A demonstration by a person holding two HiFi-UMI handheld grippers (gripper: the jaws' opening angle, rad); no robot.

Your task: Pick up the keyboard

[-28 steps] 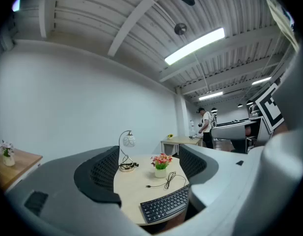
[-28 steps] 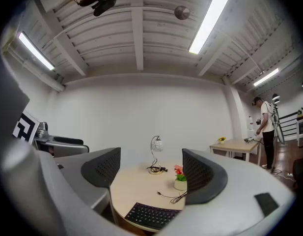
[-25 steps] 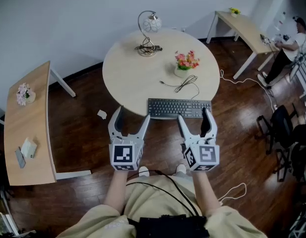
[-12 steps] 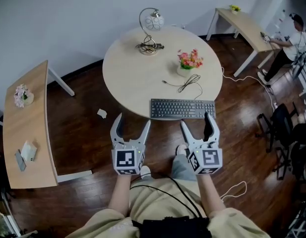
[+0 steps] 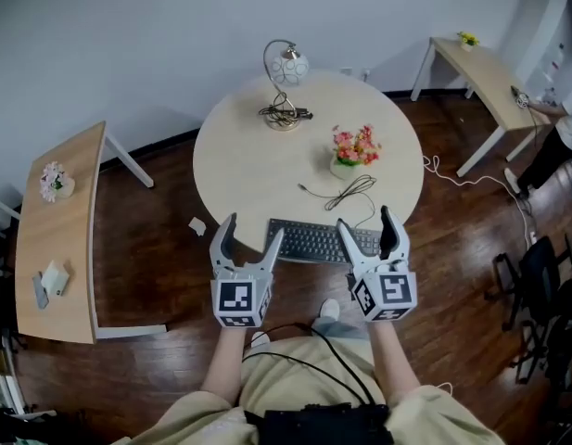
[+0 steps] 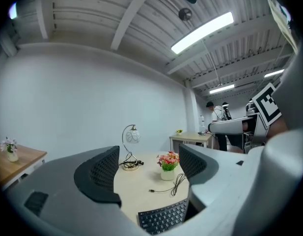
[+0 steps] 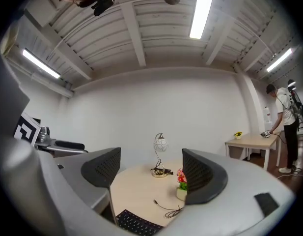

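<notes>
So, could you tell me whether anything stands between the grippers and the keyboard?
Nothing visible does: the left gripper and right gripper, both open, hang just before the keyboard; cable and flowers lie beyond it.

The keyboard (image 5: 313, 240) is covered at both ends by the left gripper (image 5: 253, 231) and right gripper (image 5: 364, 223); a person (image 5: 550, 156) is cut off at the right edge.

Lamp (image 5: 286, 86), flowers (image 5: 355, 148) on round table (image 5: 239, 165)
</notes>
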